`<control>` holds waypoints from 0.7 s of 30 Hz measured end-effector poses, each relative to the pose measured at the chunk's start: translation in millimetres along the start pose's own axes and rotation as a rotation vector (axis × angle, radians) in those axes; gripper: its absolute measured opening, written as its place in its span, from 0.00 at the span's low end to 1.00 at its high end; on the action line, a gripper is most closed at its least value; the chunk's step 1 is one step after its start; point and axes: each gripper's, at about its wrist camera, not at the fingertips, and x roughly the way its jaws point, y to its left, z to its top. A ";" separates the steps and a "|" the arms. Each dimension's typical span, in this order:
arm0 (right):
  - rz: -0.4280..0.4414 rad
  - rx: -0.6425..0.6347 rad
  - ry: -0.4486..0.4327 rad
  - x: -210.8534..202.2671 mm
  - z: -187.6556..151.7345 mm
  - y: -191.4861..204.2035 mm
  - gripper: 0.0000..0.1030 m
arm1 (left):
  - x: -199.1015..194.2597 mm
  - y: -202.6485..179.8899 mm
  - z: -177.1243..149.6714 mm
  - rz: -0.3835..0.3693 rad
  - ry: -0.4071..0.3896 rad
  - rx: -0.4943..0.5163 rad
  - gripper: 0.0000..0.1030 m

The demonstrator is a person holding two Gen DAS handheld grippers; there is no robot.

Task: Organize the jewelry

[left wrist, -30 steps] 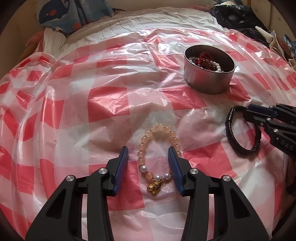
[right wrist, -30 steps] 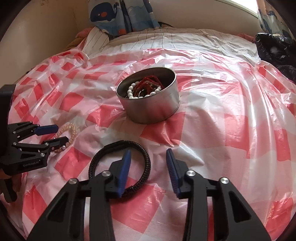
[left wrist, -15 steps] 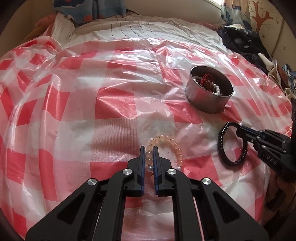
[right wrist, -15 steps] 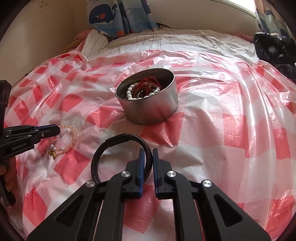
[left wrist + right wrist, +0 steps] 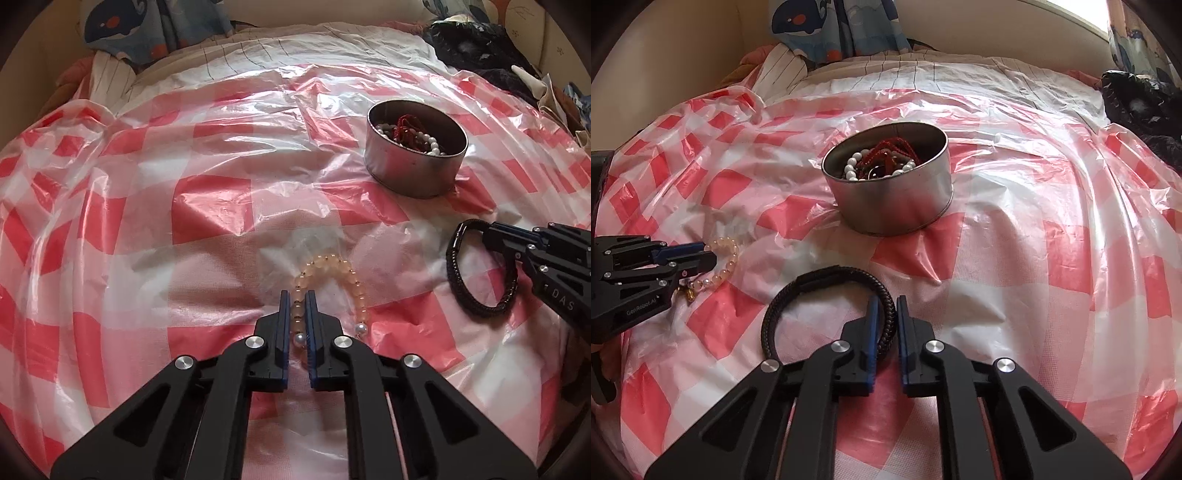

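Observation:
My left gripper (image 5: 297,295) is shut on the left side of a pale orange bead bracelet (image 5: 349,275) with white pearls, held just above the red-and-white checked plastic sheet (image 5: 207,206). My right gripper (image 5: 886,301) is shut on the right side of a black braided bracelet (image 5: 812,282), also low over the sheet. A round metal tin (image 5: 897,206) stands beyond, holding red and pearl jewelry (image 5: 882,160). In the left wrist view the tin (image 5: 410,173) is at upper right and the black bracelet (image 5: 476,306) and right gripper (image 5: 491,230) at right.
The checked sheet covers a bed with a striped white cover (image 5: 923,74) behind. Whale-print blue fabric (image 5: 827,33) lies at the back, dark clothing (image 5: 1141,103) at the far right. The left gripper (image 5: 701,251) shows at the left edge of the right wrist view.
Both grippers went from open around their bracelets to shut on them. Each has since lifted its bracelet slightly off the sheet.

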 end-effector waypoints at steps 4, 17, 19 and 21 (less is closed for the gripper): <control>-0.002 0.014 -0.010 -1.7 1.0 -2.6 0.10 | -3.6 7.4 2.3 -0.019 -0.023 -0.059 0.07; -0.012 0.002 0.020 5.0 -1.4 0.5 0.14 | 6.6 -4.0 -1.1 -0.020 0.014 -0.018 0.24; -0.015 -0.001 0.021 5.6 -1.4 1.2 0.14 | 6.4 -4.2 -0.8 -0.020 0.014 -0.020 0.26; -0.017 -0.003 0.023 6.2 -1.4 1.8 0.14 | 6.3 -4.8 -0.7 -0.020 0.013 -0.020 0.32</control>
